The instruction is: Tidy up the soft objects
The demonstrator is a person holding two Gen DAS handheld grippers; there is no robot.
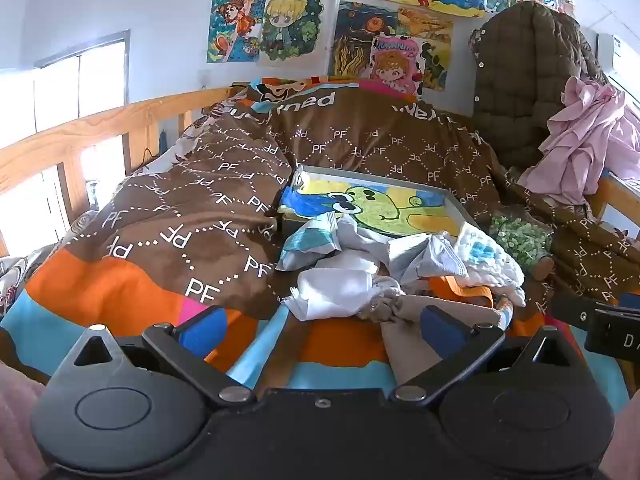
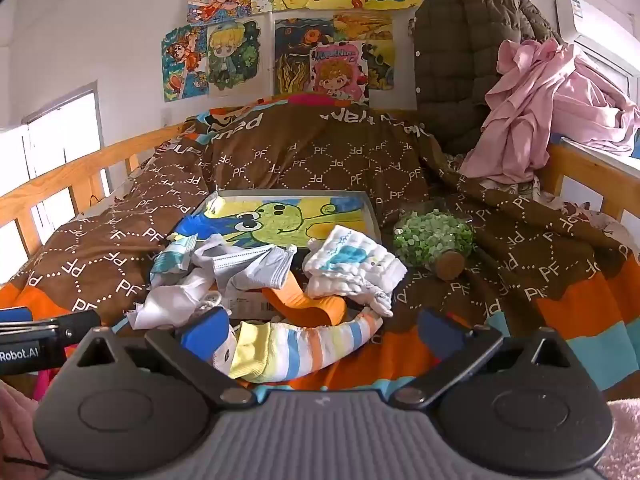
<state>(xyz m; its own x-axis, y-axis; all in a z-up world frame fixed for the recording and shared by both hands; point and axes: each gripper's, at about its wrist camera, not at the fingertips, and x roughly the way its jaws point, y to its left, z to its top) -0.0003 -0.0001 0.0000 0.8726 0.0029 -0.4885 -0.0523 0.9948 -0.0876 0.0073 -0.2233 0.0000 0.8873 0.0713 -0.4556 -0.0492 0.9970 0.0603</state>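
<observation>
Both claws gape wide and empty: the left claw (image 1: 322,330) hovers by the white cloth (image 1: 334,288), the right claw (image 2: 322,330) over the striped sock (image 2: 296,346). The soft pile (image 2: 256,276) sprawls on the bed (image 2: 580,300), half across the tray (image 2: 374,208). Risk: a grab here may snag 2 tangled pieces, or drag the tray.

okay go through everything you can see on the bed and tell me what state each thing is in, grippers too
left gripper: open, empty
right gripper: open, empty
striped sock: limp, lying between the right fingers
white cloth: folded, lying on the pile
face mask: crumpled
tray: tilted against the quilt
pink garment: draped in a heap
</observation>
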